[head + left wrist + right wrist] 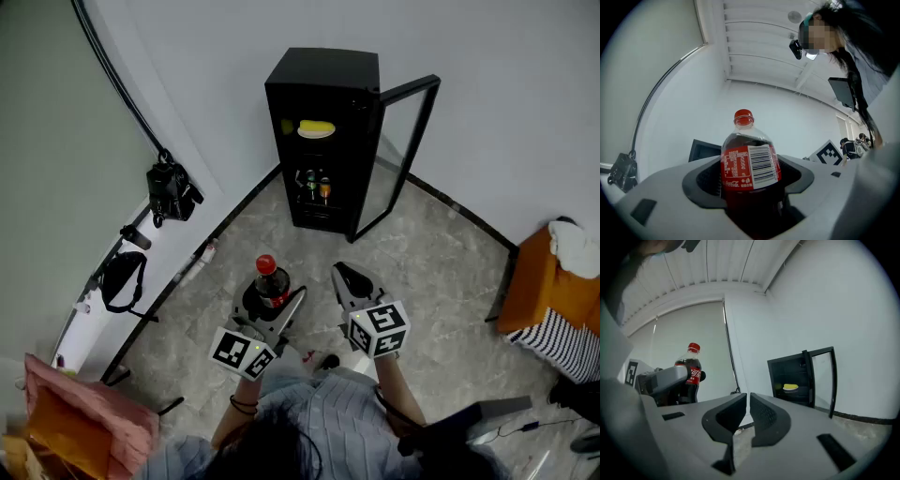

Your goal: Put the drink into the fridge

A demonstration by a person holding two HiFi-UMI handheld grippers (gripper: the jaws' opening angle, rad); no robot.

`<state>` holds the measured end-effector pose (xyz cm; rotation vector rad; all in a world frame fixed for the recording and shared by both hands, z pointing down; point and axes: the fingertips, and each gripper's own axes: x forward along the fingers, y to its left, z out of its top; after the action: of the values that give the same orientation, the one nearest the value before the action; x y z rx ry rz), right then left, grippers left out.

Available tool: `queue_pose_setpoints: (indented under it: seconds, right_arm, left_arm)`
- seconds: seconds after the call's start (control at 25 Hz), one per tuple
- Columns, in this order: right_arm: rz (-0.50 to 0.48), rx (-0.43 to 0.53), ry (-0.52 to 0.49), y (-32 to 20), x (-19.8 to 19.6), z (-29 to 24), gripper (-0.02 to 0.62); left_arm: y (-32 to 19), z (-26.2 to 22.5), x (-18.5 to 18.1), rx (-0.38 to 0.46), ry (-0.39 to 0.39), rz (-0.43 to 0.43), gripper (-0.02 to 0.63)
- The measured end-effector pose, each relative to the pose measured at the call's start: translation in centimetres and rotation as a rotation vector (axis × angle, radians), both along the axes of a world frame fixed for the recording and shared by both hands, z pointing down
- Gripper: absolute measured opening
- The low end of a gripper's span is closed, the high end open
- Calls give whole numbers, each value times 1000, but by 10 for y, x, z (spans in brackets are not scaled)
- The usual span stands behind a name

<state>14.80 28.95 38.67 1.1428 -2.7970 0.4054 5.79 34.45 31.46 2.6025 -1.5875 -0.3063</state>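
Note:
A cola bottle with a red cap and red label stands upright between the jaws of my left gripper, which is shut on its dark body. In the left gripper view the bottle fills the gap, both pads pressed on it. My right gripper hangs beside it to the right, shut and empty; its jaws nearly touch. The black mini fridge stands ahead by the wall with its glass door swung open to the right. It appears again in the right gripper view as the fridge.
Inside the fridge a yellow item lies on the upper shelf and small bottles stand lower down. A black camera on a pole is at the left wall. An orange box with striped cloth sits at the right.

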Motion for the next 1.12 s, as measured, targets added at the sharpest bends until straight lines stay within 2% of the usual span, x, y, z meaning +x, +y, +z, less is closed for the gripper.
queue_pose_setpoints:
  seconds: [0.32,0.64,0.92,1.12]
  right_arm:
    - [-7,8,-25,2,5,-2,35]
    - [-23,-23,-24,7,18,7,35]
    - [-44,-54,-19,5,7,13,35]
    - [-34,-64,-24,-12,3,14,35]
  left_arm:
    - [1,1,5,5,8,-3,330]
    - [4,2,13,-9,32,-9,330]
    - [-7,4,1,-24,17,-22,330]
    - [-23,6,0,-30,9,-1,330]
